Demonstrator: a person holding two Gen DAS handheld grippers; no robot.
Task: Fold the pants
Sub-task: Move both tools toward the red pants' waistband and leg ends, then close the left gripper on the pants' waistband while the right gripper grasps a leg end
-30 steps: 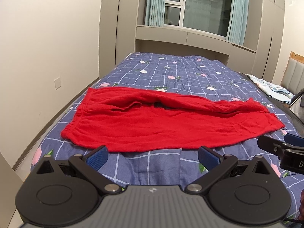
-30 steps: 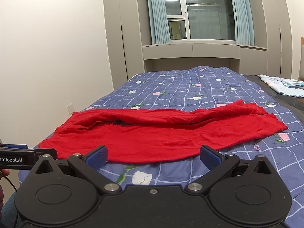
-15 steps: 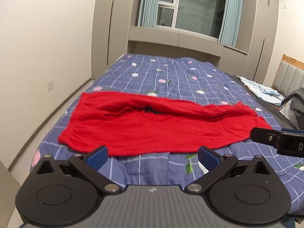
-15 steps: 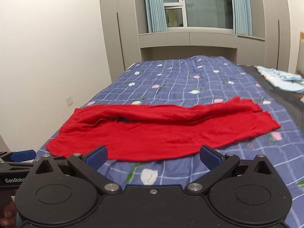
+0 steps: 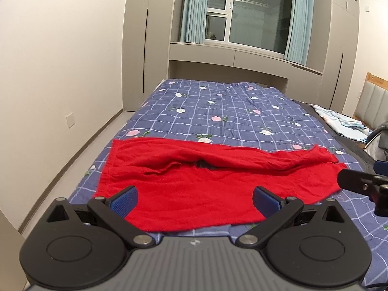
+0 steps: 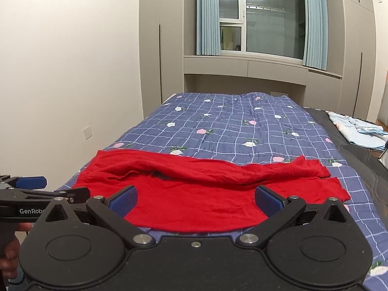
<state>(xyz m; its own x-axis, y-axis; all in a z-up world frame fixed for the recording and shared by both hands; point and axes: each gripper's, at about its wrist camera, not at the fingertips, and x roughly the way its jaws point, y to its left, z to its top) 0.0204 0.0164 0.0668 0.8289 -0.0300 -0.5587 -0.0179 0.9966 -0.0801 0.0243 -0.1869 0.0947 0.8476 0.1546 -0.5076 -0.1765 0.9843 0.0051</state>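
The soft red cloth pants are lying crosswise on the blue checked floral quilt of the bed, one leg doubled loosely over the other, long axis running left to right, waistband toward the left wall. We are holding the left tongs and the right tongs spread wide and empty just before the near edge. We judge the left tongs nearer the waistband, the right nearer the cuffs.
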